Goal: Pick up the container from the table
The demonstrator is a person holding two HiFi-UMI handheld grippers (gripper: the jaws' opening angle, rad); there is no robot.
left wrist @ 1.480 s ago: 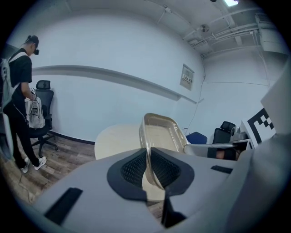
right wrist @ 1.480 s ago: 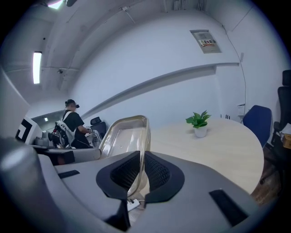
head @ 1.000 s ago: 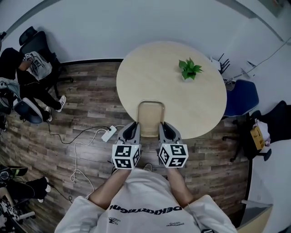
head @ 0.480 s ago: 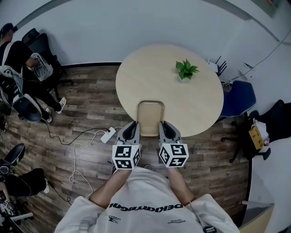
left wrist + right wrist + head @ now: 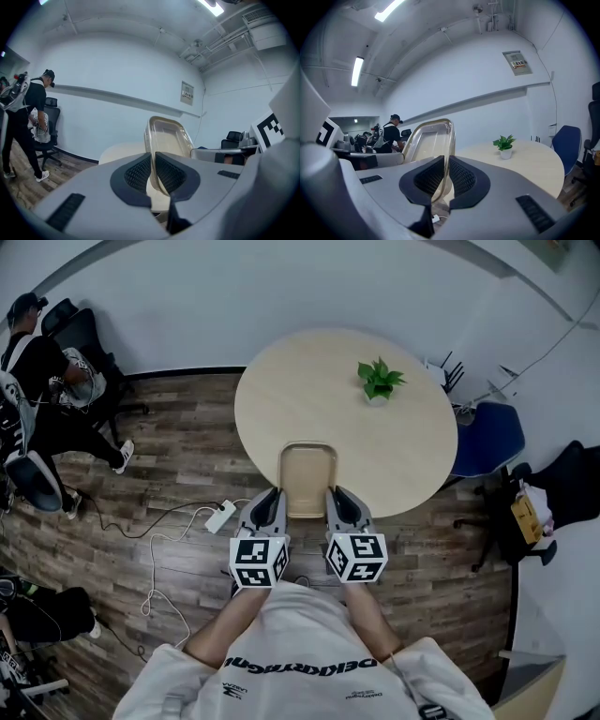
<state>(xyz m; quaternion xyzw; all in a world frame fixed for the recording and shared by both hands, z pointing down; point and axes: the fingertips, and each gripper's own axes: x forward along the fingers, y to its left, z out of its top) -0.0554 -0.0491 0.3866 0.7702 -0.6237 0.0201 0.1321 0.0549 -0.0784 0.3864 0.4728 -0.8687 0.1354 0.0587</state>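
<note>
left tongs [image 5: 153,174] and right tongs [image 5: 446,177] are each clenching a side rim of the container [image 5: 308,479] between them; pulling unevenly risks flexing its thin rim loose.

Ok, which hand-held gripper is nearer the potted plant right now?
Right. The right hand-held gripper clamps the container by its rim on the side of the potted plant; the left hand-held gripper clamps the opposite rim, farther away.

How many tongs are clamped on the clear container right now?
2. The left tongs pinch the container by its left rim; the right tongs pinch its right rim. Both grips show plainly, so nothing is hidden.
</note>
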